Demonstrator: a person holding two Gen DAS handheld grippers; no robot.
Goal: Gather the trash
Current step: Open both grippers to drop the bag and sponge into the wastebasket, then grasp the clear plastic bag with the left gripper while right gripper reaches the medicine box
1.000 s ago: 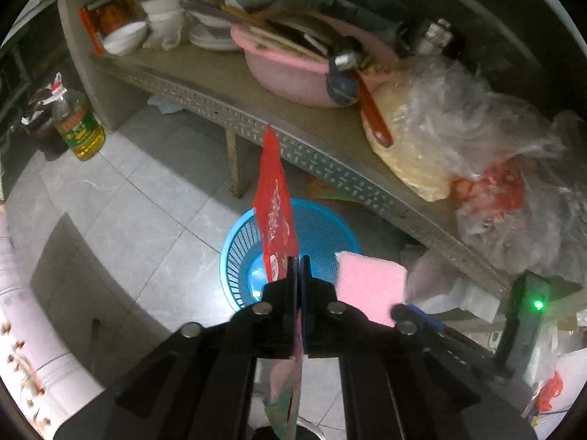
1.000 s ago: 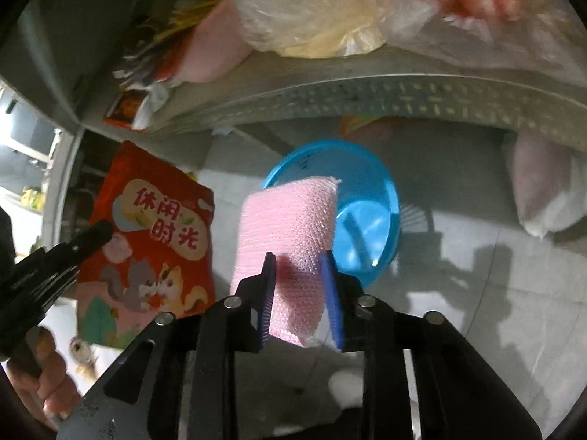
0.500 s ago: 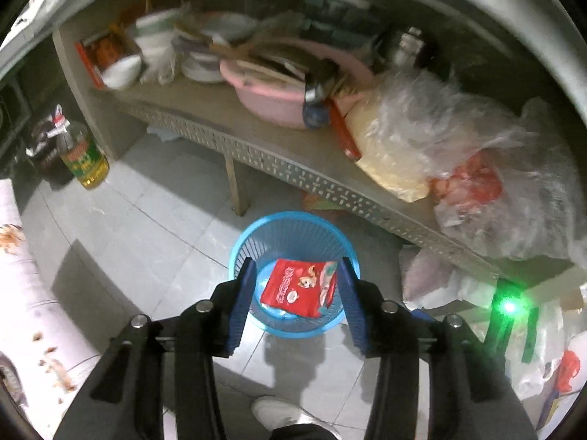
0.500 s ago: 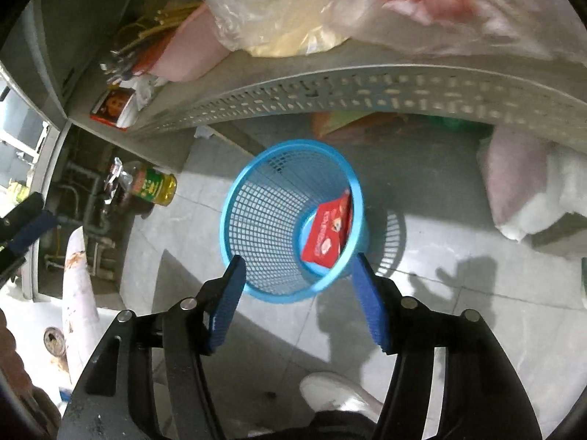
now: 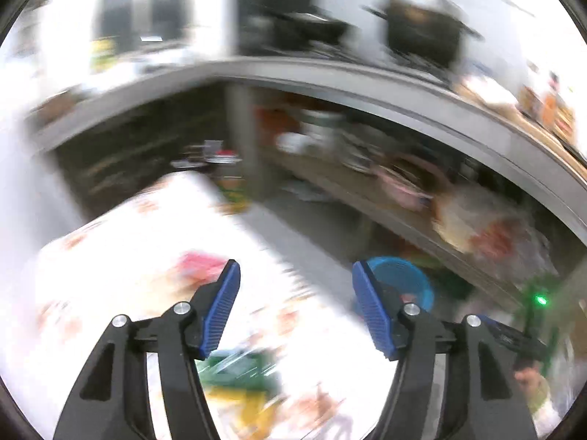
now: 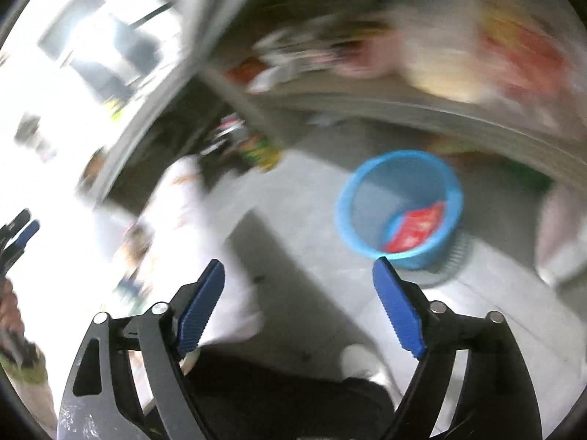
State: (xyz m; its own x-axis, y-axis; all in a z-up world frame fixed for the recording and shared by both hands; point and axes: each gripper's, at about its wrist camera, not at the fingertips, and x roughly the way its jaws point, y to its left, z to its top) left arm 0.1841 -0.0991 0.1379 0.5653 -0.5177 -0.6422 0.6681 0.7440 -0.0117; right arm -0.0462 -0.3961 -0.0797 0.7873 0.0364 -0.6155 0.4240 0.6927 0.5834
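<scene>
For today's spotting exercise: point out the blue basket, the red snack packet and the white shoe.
blue basket [image 6: 370, 183]: right wrist view, left rim.
red snack packet [image 6: 414, 231]: right wrist view, packet's middle.
white shoe [image 6: 357, 361]: right wrist view, toe.

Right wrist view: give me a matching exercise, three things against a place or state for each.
Things:
1. blue basket
2. red snack packet
3. right gripper

Places or states:
A. lying inside the basket
B. jaws apart and opening, nothing between them
C. standing on the grey tiled floor below the shelf

Pairs: 1-C, 2-A, 3-B
</scene>
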